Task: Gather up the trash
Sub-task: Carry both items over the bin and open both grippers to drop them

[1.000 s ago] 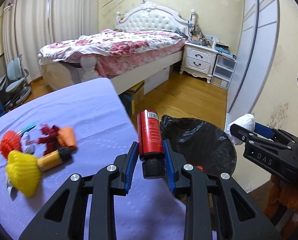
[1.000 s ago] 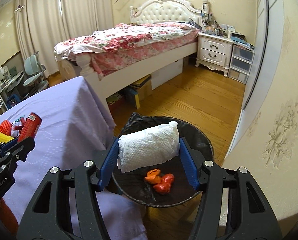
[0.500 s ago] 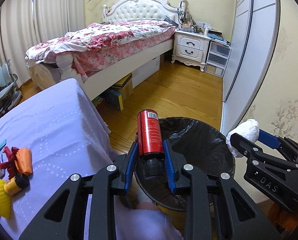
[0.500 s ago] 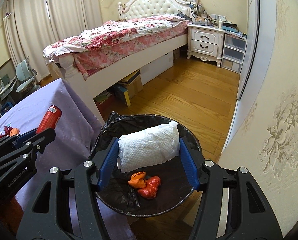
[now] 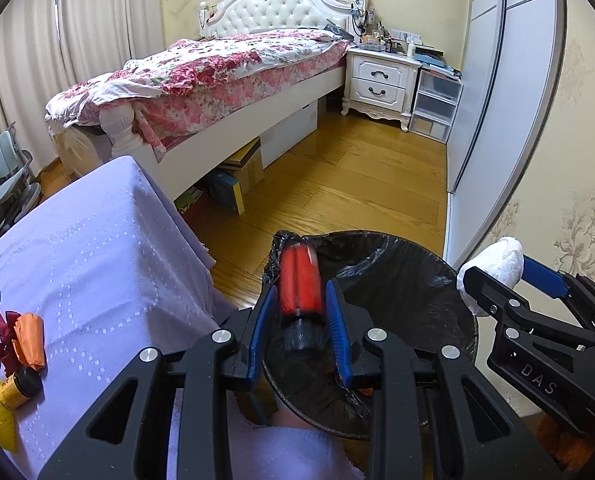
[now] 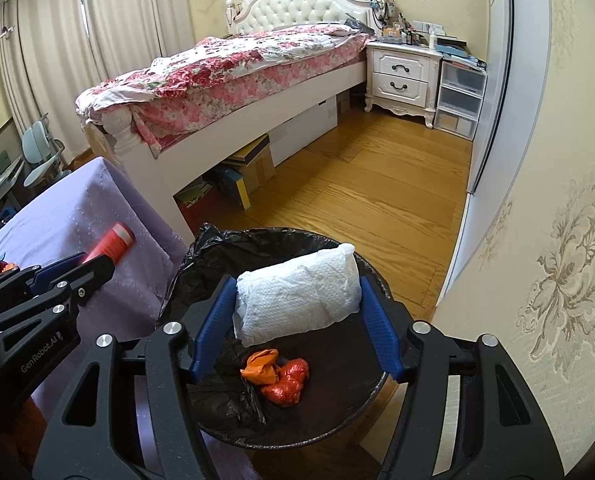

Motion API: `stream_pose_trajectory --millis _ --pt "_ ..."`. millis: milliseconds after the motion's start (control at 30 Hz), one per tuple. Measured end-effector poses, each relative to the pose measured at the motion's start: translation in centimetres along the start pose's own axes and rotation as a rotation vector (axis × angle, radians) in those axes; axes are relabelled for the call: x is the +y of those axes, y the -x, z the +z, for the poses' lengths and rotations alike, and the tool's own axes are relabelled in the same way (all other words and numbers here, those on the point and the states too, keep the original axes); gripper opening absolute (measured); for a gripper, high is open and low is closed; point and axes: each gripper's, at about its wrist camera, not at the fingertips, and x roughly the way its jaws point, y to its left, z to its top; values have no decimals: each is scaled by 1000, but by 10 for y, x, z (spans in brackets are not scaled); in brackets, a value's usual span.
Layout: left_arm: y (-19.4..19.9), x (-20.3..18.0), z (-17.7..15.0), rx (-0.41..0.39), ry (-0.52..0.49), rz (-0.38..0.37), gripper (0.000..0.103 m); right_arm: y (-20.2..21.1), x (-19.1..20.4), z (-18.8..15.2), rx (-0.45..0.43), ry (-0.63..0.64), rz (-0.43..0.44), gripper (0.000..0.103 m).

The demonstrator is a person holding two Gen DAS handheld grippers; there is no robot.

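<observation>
Right wrist view: both tools are opening over the lined bin (image 6: 201, 248), the right tool (image 6: 297, 312) releasing a white wad (image 6: 297, 298), the left tool (image 5: 301, 320) a red bottle (image 5: 300, 280); next, withdraw clear.

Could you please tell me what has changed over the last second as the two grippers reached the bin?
Both grippers swung from the table to over the black-lined bin. The left gripper is opening, and the red bottle blurs as it slips. The right gripper is opening around the white tissue wad. The orange scraps in the bin are unchanged.
</observation>
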Motion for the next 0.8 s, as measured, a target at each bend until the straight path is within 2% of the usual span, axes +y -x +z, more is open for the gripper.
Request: stream_pose_trajectory --millis 67,133,267,533,800 --pt "0 1 2 -6 4 2 52 0 -2 1 -7 -5 -4 69" --pt "1 3 3 -18 15 10 63 0 -3 1 -9 -3 -12 71" --pt "6 10 6 -36 38 28 75 4 -6 1 -15 -11 -26 73" --pt "24 25 2 -61 57 85 79 14 -3 0 -20 -32 -31 77" --pt "53 48 -14 -82 77 132 79 32 19 -5 -35 -8 7 78"
